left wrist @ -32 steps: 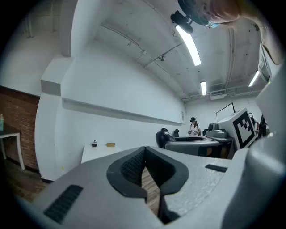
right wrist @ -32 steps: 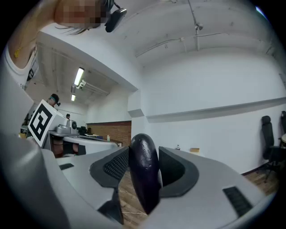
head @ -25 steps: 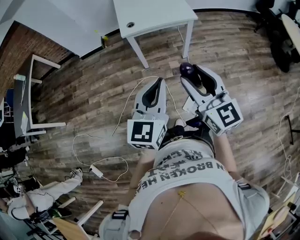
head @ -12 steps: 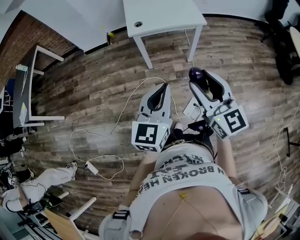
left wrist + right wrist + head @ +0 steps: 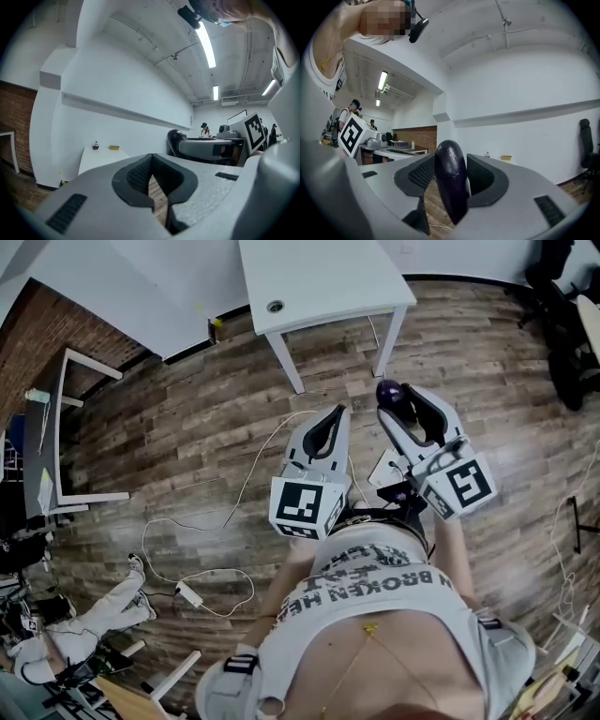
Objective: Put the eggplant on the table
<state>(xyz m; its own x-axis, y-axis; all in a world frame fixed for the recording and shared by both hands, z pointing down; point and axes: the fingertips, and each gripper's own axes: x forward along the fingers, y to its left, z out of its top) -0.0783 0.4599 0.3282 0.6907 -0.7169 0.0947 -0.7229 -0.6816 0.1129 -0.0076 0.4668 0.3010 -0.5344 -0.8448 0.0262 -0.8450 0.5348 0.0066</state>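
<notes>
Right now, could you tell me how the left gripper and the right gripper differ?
Jaws: the left gripper has them together; the right gripper has them apart. Load: the left gripper holds nothing; the right gripper clamps the dark purple eggplant. Both are grey and point toward the white table.

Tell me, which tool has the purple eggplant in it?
The right tool has it: the eggplant is pinched between its jaws. The left tool is shut with nothing in it.
</notes>
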